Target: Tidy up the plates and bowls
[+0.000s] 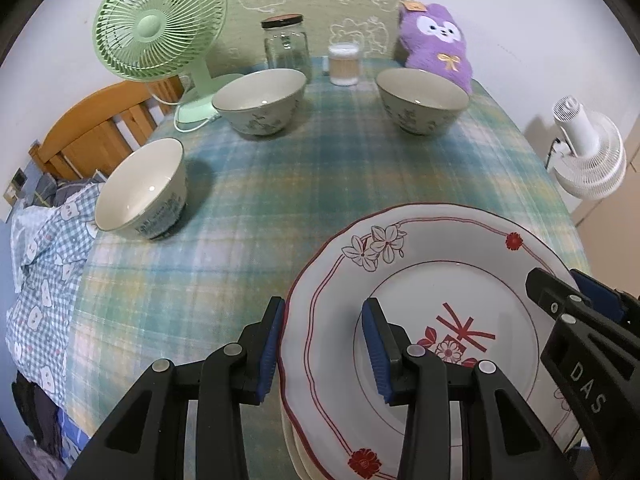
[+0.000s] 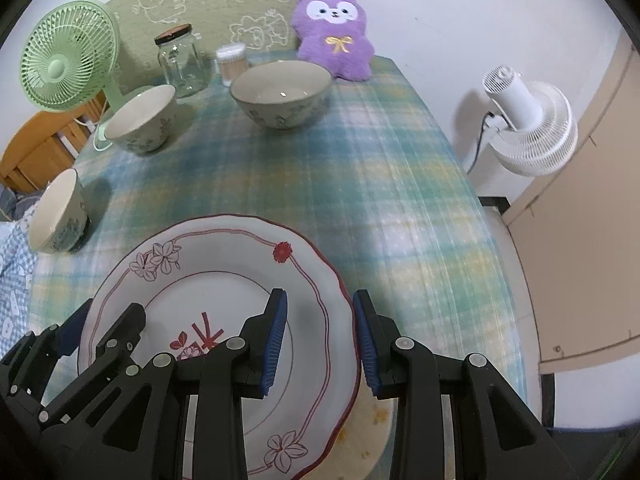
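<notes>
A white plate with red flower trim (image 1: pixel 420 280) (image 2: pixel 224 264) lies on top of another plate (image 2: pixel 372 420) at the table's near edge. My left gripper (image 1: pixel 324 344) is open with its fingers straddling the plate's left rim. My right gripper (image 2: pixel 320 336) is open and straddles the right rim; it also shows in the left wrist view (image 1: pixel 560 296). Three empty bowls stand on the plaid cloth: one at the left (image 1: pixel 140 190) (image 2: pixel 58 212), one at the back left (image 1: pixel 260 100) (image 2: pixel 140 118), one at the back right (image 1: pixel 422 100) (image 2: pixel 282 92).
A green desk fan (image 1: pixel 160 20) (image 2: pixel 68 56), a glass jar (image 1: pixel 286 46) (image 2: pixel 180 60), a cotton-swab tub (image 1: pixel 344 64) (image 2: pixel 232 62) and a purple plush (image 1: pixel 436 44) (image 2: pixel 334 32) line the far edge. A white fan (image 1: pixel 588 148) (image 2: pixel 528 128) stands right of the table.
</notes>
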`<state>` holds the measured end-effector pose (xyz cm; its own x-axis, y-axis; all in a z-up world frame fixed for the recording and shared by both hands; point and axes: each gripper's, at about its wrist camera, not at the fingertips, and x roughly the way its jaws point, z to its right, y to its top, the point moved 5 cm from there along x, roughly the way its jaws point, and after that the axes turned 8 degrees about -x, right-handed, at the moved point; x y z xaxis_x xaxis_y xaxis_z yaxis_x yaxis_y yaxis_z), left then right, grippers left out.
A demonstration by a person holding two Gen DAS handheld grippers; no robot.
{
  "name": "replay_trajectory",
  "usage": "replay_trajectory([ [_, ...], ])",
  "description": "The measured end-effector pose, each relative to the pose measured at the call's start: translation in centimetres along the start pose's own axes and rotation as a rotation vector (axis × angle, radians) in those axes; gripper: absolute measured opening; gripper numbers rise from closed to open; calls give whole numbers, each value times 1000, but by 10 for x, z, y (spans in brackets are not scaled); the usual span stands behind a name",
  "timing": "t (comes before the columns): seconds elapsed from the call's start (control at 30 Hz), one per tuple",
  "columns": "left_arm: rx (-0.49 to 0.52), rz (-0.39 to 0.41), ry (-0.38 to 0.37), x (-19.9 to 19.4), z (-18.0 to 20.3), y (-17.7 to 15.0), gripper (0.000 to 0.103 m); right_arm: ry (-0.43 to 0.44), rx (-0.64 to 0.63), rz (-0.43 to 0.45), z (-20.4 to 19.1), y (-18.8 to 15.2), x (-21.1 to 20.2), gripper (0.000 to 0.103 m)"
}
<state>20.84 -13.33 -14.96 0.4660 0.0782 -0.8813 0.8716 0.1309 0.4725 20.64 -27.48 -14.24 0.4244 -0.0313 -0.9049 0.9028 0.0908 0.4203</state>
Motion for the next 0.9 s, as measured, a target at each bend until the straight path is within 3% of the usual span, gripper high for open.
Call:
replay_trajectory([
  [0.43, 61, -46, -19, 3, 17, -39, 39, -22, 40, -38, 19, -40, 1, 37],
  [0.9, 104, -35, 24, 5, 23, -48, 39, -21, 27, -72, 18, -54, 13, 37],
])
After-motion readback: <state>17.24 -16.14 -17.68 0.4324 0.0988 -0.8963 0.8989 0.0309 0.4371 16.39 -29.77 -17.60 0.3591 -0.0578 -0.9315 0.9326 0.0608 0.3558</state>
